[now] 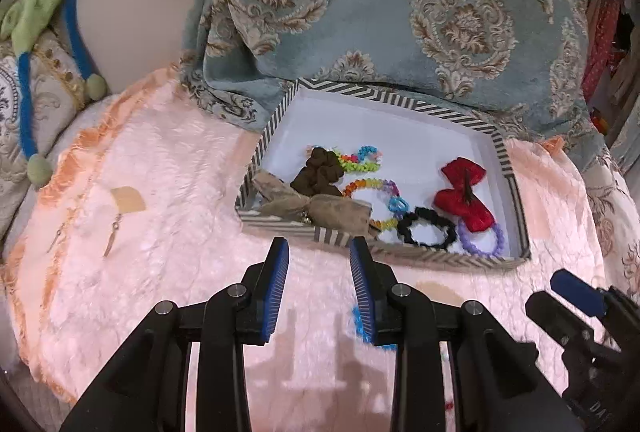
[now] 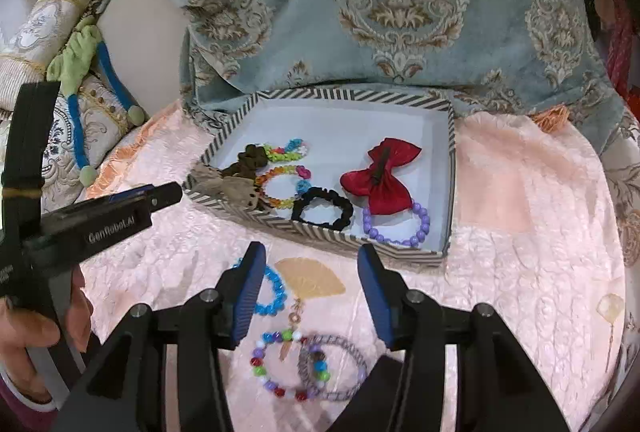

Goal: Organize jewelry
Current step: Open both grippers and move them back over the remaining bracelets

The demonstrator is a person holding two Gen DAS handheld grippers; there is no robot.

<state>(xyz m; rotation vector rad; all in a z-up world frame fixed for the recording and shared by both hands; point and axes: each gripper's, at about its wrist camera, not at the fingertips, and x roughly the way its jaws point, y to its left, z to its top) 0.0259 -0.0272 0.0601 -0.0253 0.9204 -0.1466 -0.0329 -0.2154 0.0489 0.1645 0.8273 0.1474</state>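
Note:
A striped tray (image 2: 320, 232) on the pink cloth holds a red bow (image 2: 380, 176), a black scrunchie (image 2: 322, 210), a purple bead bracelet (image 2: 400, 228), a rainbow bracelet (image 2: 280, 184), a brown scrunchie (image 2: 250, 158) and a tan bow (image 2: 224, 186). The tray also shows in the left wrist view (image 1: 456, 258). My left gripper (image 1: 319, 248) is open and empty before the tray's near wall. My right gripper (image 2: 311, 262) is open and empty above a fan-shaped earring (image 2: 310, 280), a blue bracelet (image 2: 272, 292), a multicolour bead bracelet (image 2: 290, 366) and a grey bracelet (image 2: 340, 368).
A blue patterned blanket (image 2: 400, 12) rises behind the tray. Gold dangling earrings (image 1: 112, 232) lie on the cloth at the left. Another fan earring (image 2: 610, 312) lies at the right. Cushions and a blue-green cord (image 1: 24, 104) sit at the far left.

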